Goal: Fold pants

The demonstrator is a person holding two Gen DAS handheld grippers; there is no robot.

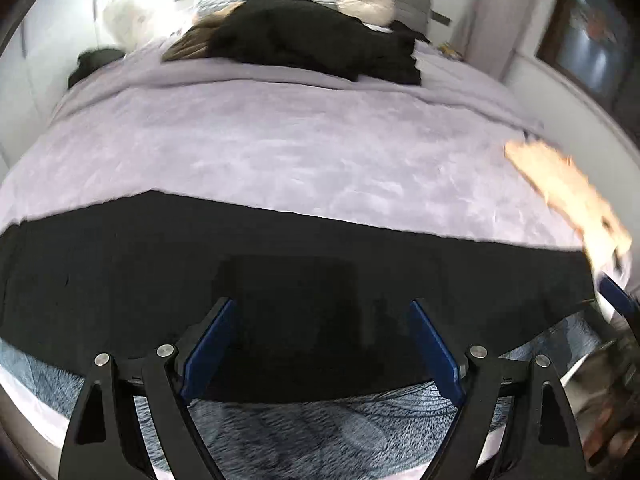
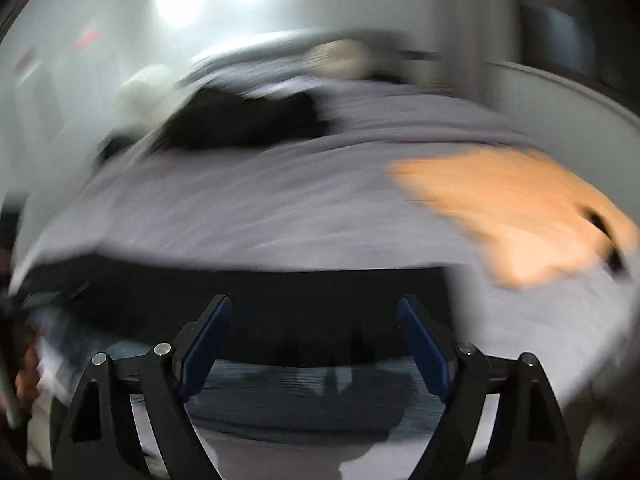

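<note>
Black pants [image 1: 280, 240] lie flat in a long band across the near edge of the bed. My left gripper [image 1: 320, 304] hovers over their middle, open, its blue pads [image 1: 210, 344] wide apart and gripping nothing. In the blurred right wrist view the same pants [image 2: 160, 280] stretch left to right, and my right gripper [image 2: 313, 300] stands open over their near edge with nothing clamped. A blue pad of the right gripper [image 1: 616, 296] also shows at the pants' right end in the left wrist view.
The bed has a lilac cover [image 1: 280, 140]. A pile of dark clothes [image 1: 312, 40] and a round cream cushion [image 1: 366, 2] lie at its far end. A peach garment [image 2: 512, 208] lies on the right side. A blue-grey shaggy rug [image 1: 320, 432] lies below the near edge.
</note>
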